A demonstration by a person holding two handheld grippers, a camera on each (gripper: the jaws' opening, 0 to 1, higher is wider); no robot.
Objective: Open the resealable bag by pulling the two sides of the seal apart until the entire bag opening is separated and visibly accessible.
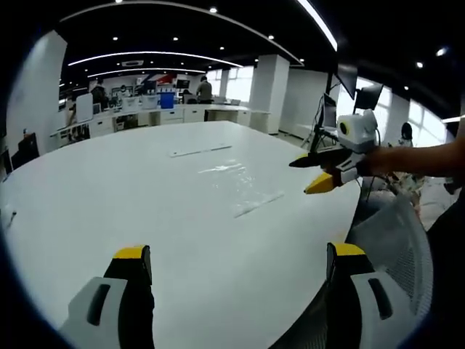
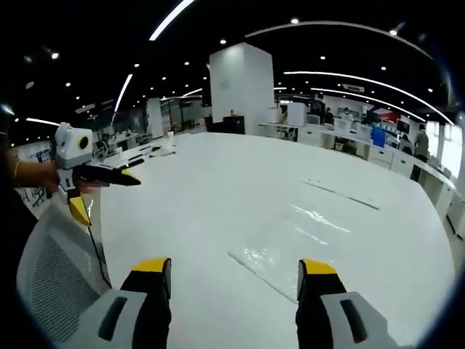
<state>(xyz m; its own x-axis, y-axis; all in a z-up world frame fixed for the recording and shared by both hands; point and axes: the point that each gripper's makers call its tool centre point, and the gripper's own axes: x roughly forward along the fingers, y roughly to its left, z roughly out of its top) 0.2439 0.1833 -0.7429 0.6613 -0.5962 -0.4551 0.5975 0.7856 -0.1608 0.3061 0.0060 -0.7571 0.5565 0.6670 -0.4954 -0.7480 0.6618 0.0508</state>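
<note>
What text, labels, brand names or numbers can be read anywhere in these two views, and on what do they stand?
None can be read.
Clear resealable bag on the white table: no print shows.
Left gripper and right gripper, both open: no markings on the yellow-tipped fingers.
Red and blue panel in the far office: too small and blurred to tell whether it carries text.
Thin strip farther along the table: no lettering visible.

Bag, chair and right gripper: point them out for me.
bag (image 1: 240, 185), left gripper view, middle of the clear film
chair (image 2: 54, 265), right gripper view, mesh back
right gripper (image 1: 317, 172), left gripper view, between its fingertips
</note>
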